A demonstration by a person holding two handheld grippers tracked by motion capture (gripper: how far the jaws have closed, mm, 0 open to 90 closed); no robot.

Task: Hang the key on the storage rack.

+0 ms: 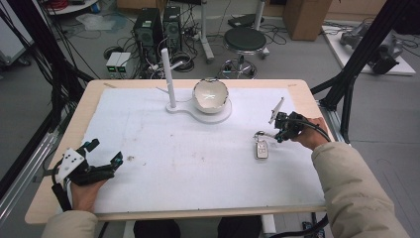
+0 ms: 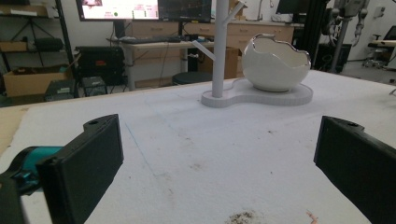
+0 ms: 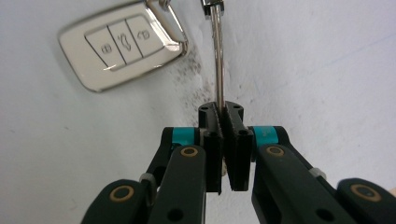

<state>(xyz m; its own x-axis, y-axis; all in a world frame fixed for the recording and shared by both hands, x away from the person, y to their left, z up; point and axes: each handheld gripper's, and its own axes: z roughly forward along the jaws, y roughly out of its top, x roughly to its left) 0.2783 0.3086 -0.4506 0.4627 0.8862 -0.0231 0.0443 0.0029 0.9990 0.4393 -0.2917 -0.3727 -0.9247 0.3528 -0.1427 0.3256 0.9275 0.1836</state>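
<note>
Tongs first: the left tongs (image 1: 105, 151) rest at the near left of the counter (image 1: 59, 148), held in the left hand (image 1: 85, 191), jaws spread wide with bare mat between them and nothing gripped. In the left gripper view the left tongs (image 2: 217, 163) show two flat, matte black pads far apart, a teal part behind the left one.

At the right side, the right hand (image 1: 311, 135) holds the right tongs (image 1: 278, 135) low over the mat (image 1: 198, 163). In the right gripper view the right tongs (image 3: 226, 112) are pressed together on a thin, straight metal ring (image 3: 216, 56), seen edge-on, which rises from the ribbed black pads toward the top of that view. The ring links to the fob (image 3: 122, 44) at its metal loop.

From the high view the fob (image 1: 261, 148) lies flat on the mat just left of the right tongs, long axis running near to far. It is a rounded rectangle, glossy pale face with three buttons, framed in polished chrome.

The mat is white, foam-like, with brownish stains near its front.

Farther back, near the counter's far middle, stands a white stand (image 1: 198, 110): a flat base, an upright post (image 1: 168, 79) with short angled pegs, and a glossy white bowl (image 1: 210, 95) shaped like a cracked eggshell with a jagged rim.
</note>
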